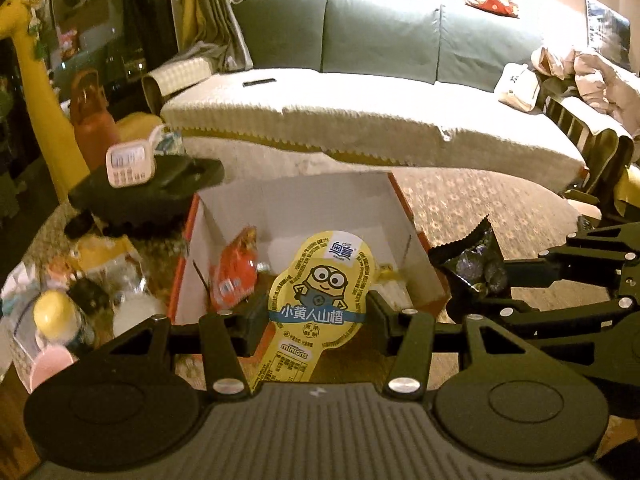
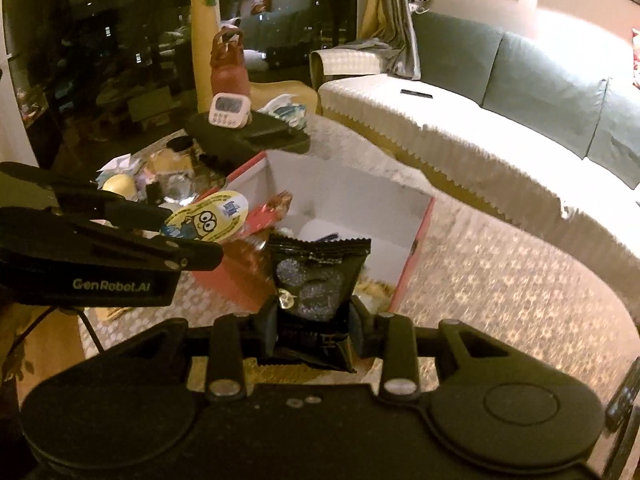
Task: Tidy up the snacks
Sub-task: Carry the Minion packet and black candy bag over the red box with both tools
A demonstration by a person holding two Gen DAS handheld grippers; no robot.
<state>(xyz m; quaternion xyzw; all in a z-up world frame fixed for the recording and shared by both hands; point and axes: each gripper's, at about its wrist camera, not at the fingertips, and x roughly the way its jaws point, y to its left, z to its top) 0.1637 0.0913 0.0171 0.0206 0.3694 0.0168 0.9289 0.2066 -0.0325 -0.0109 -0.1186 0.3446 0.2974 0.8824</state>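
Observation:
My left gripper (image 1: 316,314) is shut on a yellow Minions snack pack (image 1: 320,280), held upright above the open cardboard box (image 1: 304,204). My right gripper (image 2: 314,316) is shut on a black snack packet (image 2: 316,276), also held over the box (image 2: 352,200). In the left wrist view the right gripper (image 1: 472,276) comes in from the right with the black packet (image 1: 476,264). In the right wrist view the left gripper (image 2: 200,236) enters from the left with the yellow pack (image 2: 208,218). A red snack bag (image 1: 236,268) leans inside the box at its left wall.
A black stand (image 1: 148,188) with a small white timer (image 1: 130,162) sits left of the box, behind it a red bottle (image 1: 90,114) and a yellow giraffe toy (image 1: 36,92). Loose snacks and small items (image 1: 80,292) lie at the left. A green sofa (image 1: 380,40) lies beyond the patterned tablecloth (image 1: 480,208).

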